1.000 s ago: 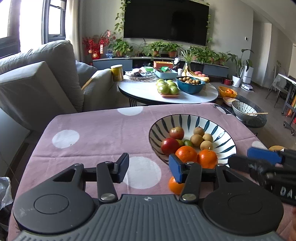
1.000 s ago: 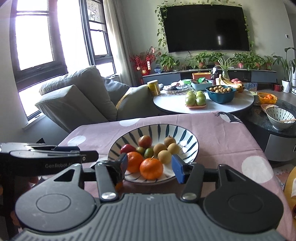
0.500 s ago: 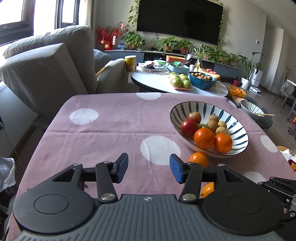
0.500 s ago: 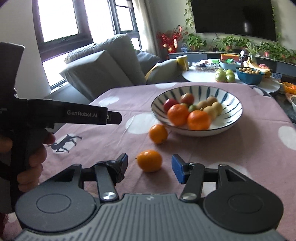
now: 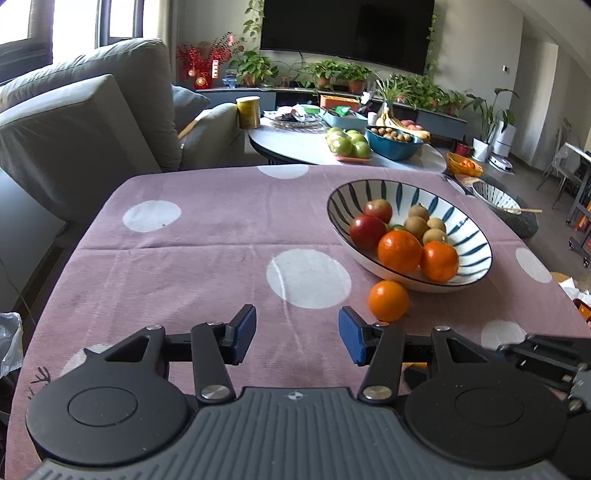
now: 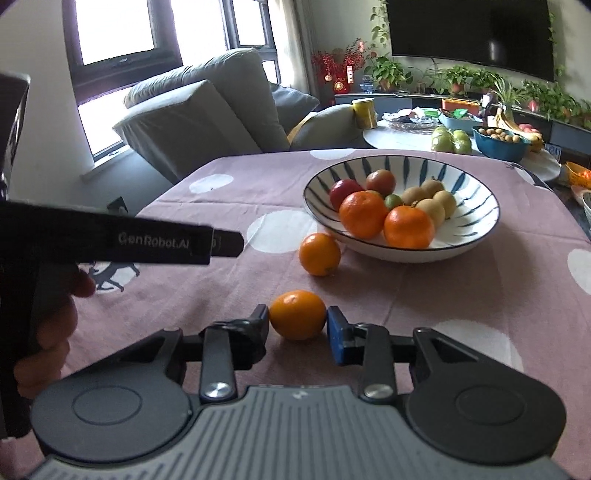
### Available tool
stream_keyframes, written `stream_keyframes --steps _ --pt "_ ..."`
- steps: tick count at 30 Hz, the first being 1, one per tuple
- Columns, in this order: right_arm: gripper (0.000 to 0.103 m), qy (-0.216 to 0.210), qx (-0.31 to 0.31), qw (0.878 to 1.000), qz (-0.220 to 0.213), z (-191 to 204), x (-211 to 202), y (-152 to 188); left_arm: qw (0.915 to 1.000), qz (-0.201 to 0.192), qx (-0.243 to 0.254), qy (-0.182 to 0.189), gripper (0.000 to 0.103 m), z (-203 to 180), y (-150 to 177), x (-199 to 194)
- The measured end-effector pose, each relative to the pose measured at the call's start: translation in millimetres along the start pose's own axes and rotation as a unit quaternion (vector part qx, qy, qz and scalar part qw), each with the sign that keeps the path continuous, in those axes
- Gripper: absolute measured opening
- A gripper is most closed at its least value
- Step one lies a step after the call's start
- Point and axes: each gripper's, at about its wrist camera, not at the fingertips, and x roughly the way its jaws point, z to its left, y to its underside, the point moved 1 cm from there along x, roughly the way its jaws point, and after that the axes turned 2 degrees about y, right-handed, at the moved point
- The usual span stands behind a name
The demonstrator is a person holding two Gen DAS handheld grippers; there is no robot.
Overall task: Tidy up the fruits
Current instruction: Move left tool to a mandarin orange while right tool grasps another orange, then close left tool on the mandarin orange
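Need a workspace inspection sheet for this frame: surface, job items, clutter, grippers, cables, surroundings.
Surface: pink tablecloth with white dots, flat, lightly creased.
Job items: striped bowl holds two oranges, two red fruits, a small green one and brown ones. Loose orange lies beside the bowl. Second loose orange sits between the right gripper's pads.
Clutter: nothing seen on the cloth.
Grippers: right gripper shut on the second loose orange, which rests on the cloth. Left gripper open, empty, over bare cloth.
Cables: nothing seen.
Surroundings: grey sofa, round side table with more fruit, wall television, potted plants.
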Motion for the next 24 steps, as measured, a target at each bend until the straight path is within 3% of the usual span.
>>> stream_keyframes --steps 9,20,22,24 --pt "0.003 0.051 0.046 0.997 -0.032 -40.3 -31.8 5.1 0.9986 0.019 0.035 0.036 0.05 -34.6 -1.4 13.5" --pt "0.003 0.072 0.083 0.993 -0.051 -68.0 -41.1 3.4 0.9973 0.028 0.066 0.017 0.053 -65.0 -8.3 43.8" --pt "0.003 0.068 0.084 0.993 -0.052 -68.4 -40.4 3.1 0.9974 0.029 0.064 0.016 0.051 -66.5 -10.3 48.4" --pt "0.003 0.066 0.082 0.993 -0.052 -68.1 -40.1 2.4 0.9973 0.035 0.062 0.016 0.03 -67.1 -10.9 51.5"
